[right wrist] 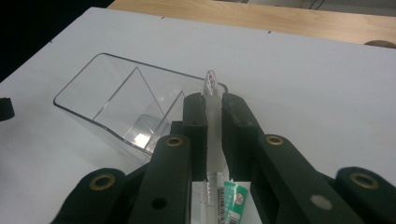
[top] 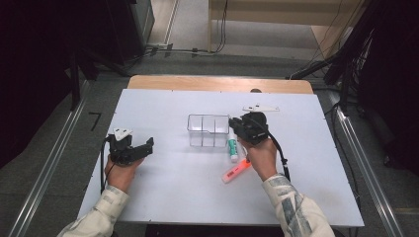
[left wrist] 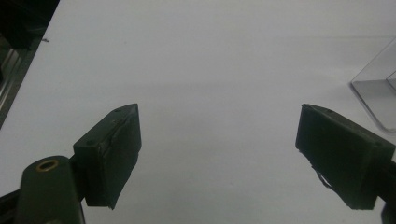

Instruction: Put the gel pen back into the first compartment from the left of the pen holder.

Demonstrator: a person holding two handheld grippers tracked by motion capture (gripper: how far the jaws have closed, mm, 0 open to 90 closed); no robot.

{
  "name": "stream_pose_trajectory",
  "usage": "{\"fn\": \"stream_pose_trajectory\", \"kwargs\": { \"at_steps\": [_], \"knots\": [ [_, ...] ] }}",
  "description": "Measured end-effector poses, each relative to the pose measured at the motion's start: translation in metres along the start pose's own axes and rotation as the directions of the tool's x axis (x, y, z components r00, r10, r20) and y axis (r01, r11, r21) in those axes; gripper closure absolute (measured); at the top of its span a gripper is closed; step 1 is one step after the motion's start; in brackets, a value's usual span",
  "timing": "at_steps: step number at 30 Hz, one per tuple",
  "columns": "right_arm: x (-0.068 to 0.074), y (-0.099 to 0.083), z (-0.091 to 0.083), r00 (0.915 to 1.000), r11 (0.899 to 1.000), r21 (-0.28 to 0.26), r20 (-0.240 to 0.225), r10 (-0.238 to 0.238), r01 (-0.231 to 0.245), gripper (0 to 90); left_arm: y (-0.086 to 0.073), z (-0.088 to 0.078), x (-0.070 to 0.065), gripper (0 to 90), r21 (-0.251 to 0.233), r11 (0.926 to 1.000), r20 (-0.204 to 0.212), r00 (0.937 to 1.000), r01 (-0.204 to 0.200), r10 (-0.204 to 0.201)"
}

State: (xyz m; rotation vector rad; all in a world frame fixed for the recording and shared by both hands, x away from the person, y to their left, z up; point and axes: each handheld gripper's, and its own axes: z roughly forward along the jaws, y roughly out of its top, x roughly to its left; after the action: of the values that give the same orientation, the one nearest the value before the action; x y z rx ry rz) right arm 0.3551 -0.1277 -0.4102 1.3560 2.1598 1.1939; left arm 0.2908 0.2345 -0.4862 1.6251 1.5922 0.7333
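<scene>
The right hand-held gripper (right wrist: 213, 109) grasps a pen (right wrist: 211, 84) at the bin's (right wrist: 93, 100) three o'clock; the left hand-held gripper (left wrist: 217, 154) is released. A skewed pen could catch the rim and slip.

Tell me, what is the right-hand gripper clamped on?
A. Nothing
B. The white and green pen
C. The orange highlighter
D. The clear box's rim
B: in the right gripper view the right gripper has its jaws closed on the white and green pen; the orange highlighter lies on the table.
</scene>
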Motion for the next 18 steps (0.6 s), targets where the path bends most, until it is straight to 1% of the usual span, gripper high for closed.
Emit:
{"fn": "stream_pose_trajectory", "kwargs": {
  "at_steps": [10,13,18],
  "knots": [
    [0.015,0.015,0.012,0.9996,1.000,0.003,-0.017,-0.021,0.021,78.9,0.000,0.000,0.001,14.7,-0.004,1.0000,0.004,1.0000,0.005,-0.005],
    [0.021,0.021,0.019,0.9993,1.000,0.006,-0.022,-0.030,0.030,78.9,0.000,0.000,0.001,14.7,-0.006,1.0000,0.005,1.0000,0.007,-0.007],
    [0.026,0.027,0.026,0.9991,0.999,0.010,-0.030,-0.030,0.030,78.9,0.000,-0.001,0.001,14.7,-0.007,0.9999,0.007,0.9999,0.007,-0.007]
  ]
}}
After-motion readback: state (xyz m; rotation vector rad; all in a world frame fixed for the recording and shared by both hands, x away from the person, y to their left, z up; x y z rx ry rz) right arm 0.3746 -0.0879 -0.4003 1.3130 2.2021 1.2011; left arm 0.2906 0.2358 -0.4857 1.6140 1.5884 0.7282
